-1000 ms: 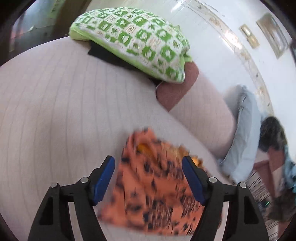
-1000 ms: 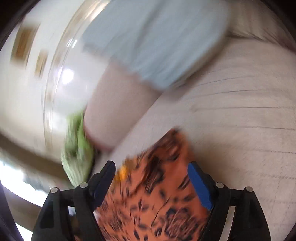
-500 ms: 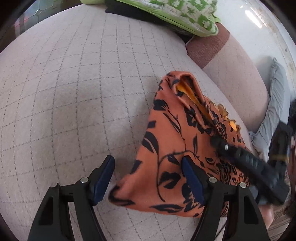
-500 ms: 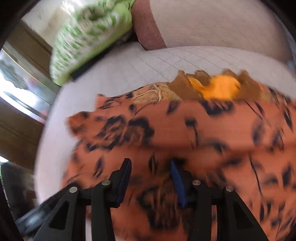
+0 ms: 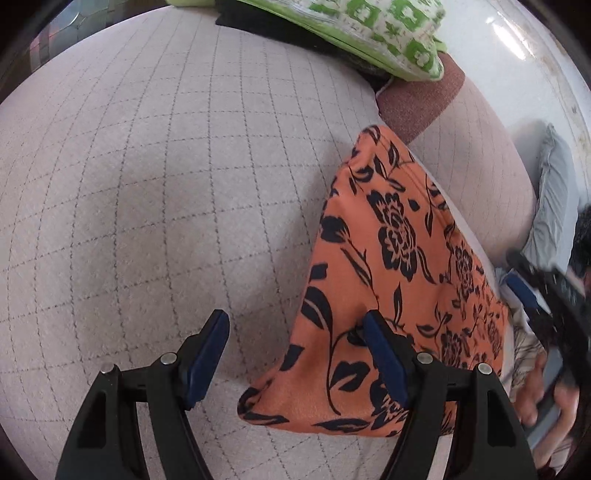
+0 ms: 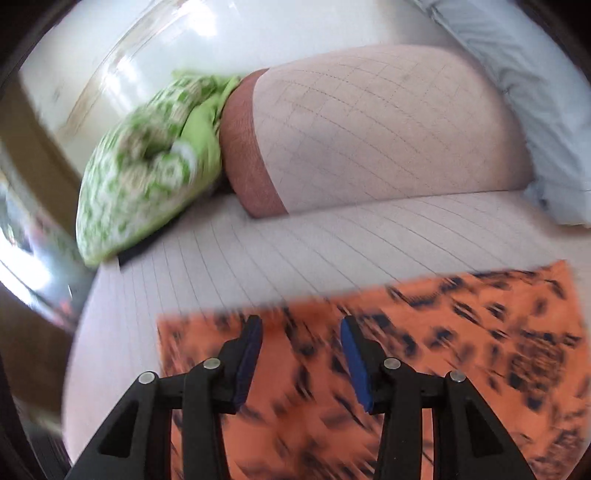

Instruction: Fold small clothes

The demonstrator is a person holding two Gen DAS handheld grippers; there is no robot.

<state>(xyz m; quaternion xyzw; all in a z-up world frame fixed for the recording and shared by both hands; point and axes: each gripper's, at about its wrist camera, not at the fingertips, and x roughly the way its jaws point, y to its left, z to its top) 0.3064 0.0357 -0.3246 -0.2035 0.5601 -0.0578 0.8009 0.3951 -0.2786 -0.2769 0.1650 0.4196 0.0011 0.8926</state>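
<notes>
An orange garment with a black flower print [image 5: 384,280] lies folded flat on the quilted beige sofa seat [image 5: 147,184]. My left gripper [image 5: 295,332] is open and empty; its right finger hangs over the garment's near left edge. In the right wrist view the garment [image 6: 443,350] is blurred by motion and lies spread below my right gripper [image 6: 301,332], which is open and empty above it. The right gripper also shows at the right edge of the left wrist view [image 5: 546,295], beside a hand.
A green and white patterned pillow [image 5: 369,26] lies at the back of the seat, over something black. A beige bolster with a red-brown end [image 6: 369,140] lines the back. A pale blue cushion [image 6: 517,74] lies at the far right.
The garment has gone from bunched and held up to lying flat and folded. My right gripper has opened wider and pulled back off the cloth. The left gripper has barely moved.
</notes>
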